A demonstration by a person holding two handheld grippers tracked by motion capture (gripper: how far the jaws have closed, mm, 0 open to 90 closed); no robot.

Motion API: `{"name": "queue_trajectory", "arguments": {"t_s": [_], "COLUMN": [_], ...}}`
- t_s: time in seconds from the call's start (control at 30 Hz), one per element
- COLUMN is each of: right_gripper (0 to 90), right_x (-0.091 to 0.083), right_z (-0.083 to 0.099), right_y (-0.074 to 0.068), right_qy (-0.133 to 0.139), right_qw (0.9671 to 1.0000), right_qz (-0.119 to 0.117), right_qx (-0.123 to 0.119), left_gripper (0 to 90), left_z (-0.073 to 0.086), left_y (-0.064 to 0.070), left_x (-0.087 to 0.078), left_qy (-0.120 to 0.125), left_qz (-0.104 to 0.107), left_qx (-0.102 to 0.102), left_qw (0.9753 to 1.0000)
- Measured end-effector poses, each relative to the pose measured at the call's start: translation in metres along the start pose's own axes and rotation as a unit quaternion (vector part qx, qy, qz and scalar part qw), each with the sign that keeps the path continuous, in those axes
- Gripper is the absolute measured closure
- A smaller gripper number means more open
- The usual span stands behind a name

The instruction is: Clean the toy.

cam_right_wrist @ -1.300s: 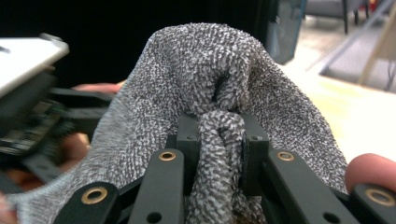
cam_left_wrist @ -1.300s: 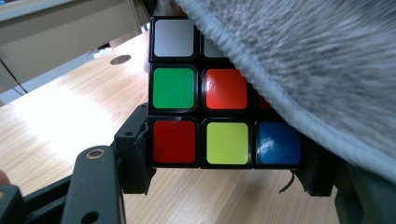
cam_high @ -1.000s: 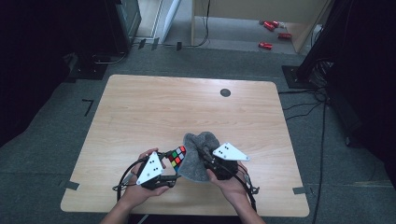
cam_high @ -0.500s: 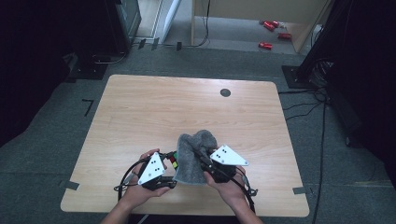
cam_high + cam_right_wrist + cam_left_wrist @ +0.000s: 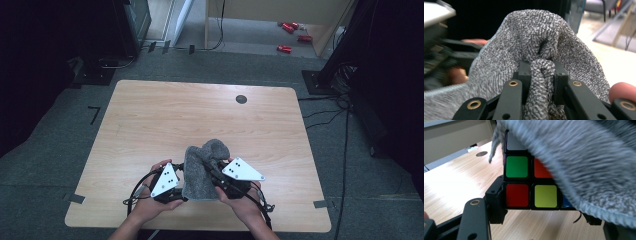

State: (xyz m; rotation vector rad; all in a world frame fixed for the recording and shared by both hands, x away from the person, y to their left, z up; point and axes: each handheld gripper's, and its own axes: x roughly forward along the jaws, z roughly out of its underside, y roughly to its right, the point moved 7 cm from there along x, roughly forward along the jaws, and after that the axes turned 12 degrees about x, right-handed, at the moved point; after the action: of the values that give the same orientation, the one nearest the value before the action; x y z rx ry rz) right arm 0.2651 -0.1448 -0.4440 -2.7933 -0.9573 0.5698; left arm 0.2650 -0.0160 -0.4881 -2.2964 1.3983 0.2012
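1. Forearms entering from the near edge of the light wooden table (image 5: 200,115), hands close together just inside that edge, a little right of its middle.
2. Left hand (image 5: 150,202) wrapped around the black two-jaw left gripper (image 5: 172,187) with its grey three-cornered plate on top, jaws pointing right toward the other hand.
3. Left jaws clamped on the sides of a multicoloured puzzle cube (image 5: 530,182).
4. Right hand (image 5: 240,202) holding the black two-jaw right gripper (image 5: 541,75), plate tilted, jaws pointing left and away.
5. Right jaws pinched tight on a fold of the grey speckled knitted cloth (image 5: 536,45).
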Motion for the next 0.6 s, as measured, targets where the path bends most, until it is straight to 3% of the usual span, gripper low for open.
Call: {"name": "queue_trajectory", "arguments": {"t_s": [0.13,0.2,0.23,0.27,0.3,0.37,0.4,0.43,0.6], "right_gripper": [75.8,75.9,75.9,75.8,75.8,75.8,75.7,75.7,75.9], "right_x": [0.009,0.009,0.009,0.009,0.009,0.009,0.01,0.011,0.019], "right_z": [0.016,0.019,0.018,0.018,0.018,0.016,0.016,0.018,0.032], "right_y": [0.033,0.041,0.042,0.04,0.04,0.031,0.018,0.013,0.0], "right_qy": [-0.035,-0.038,-0.037,-0.034,-0.034,-0.028,-0.023,-0.025,-0.047], "right_qw": [0.9982,0.9975,0.9973,0.9972,0.9972,0.9978,0.9982,0.9982,0.9969], "right_qz": [0.041,0.04,0.033,0.022,0.022,-0.005,-0.033,-0.042,-0.061], "right_qx": [0.026,0.044,0.055,0.063,0.063,0.059,0.044,0.035,0.015], "left_gripper": [34.9,34.9,34.9,35.0,35.0,35.0,34.9,34.9,34.9], "left_z": [-0.005,-0.008,-0.009,-0.009,-0.009,-0.01,-0.01,-0.011,-0.014], "left_y": [-0.007,-0.014,-0.021,-0.021,-0.023,-0.025,-0.025,-0.025,-0.022], "left_x": [-0.007,-0.013,-0.018,-0.018,-0.02,-0.022,-0.022,-0.022,-0.023], "left_qy": [0.026,0.045,0.062,0.062,0.07,0.081,0.085,0.09,0.093], "left_qz": [-0.007,-0.01,-0.009,-0.009,-0.008,0.0,0.002,0.006,0.01], "left_qx": [-0.014,-0.033,-0.058,-0.058,-0.069,-0.087,-0.09,-0.092,-0.09], "left_qw": [0.9996,0.9984,0.9963,0.9963,0.9951,0.9929,0.9923,0.9917,0.9915]}}
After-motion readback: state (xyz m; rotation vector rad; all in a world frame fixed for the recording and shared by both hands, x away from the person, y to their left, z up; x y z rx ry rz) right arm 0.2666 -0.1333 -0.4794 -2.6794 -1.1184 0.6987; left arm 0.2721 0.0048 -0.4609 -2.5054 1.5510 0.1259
